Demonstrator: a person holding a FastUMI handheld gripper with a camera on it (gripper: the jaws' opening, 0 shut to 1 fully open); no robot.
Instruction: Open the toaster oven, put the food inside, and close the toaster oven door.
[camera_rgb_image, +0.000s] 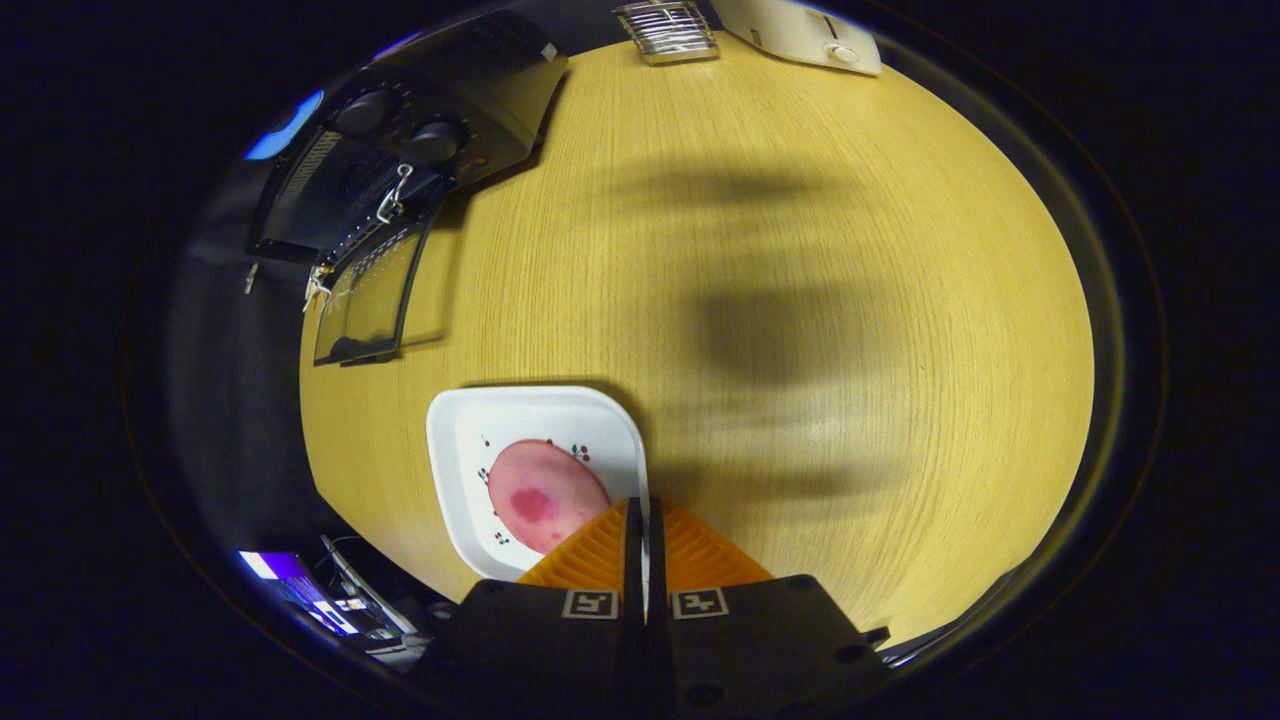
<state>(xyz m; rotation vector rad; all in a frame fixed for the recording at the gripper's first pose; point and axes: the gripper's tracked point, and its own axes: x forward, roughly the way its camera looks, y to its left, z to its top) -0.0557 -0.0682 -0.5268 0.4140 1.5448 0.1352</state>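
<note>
Looking down at the table (800, 250) along the fingers; we are noting the following.

Gripper: we are seeing the gripper (645, 515) clenched on the plate (470, 420); its two fingers are pressing together on the plate's near right rim, with only a thin slit showing between them.

Plate: white, squarish with rounded corners and small printed sprigs; it is sitting at the table's near left part, close to the table edge, just ahead of the fingers and mostly to their left.

Food: a pink oval slice (545, 495) with a darker red blotch is lying flat on the plate, its near end reaching just beside the fingertips.

Oven: the black toaster oven (430, 130) is standing at the far left of the table, well apart from the plate. Its glass door (370, 295) is hanging open, folded down toward the plate side. Two knobs are showing on its front panel.

Beyond: a metal rack (668, 32) and a pale appliance (800, 35) are sitting at the table's far edge.

Shadows: we are seeing blurred dark patches lying across the middle of the table.
</note>
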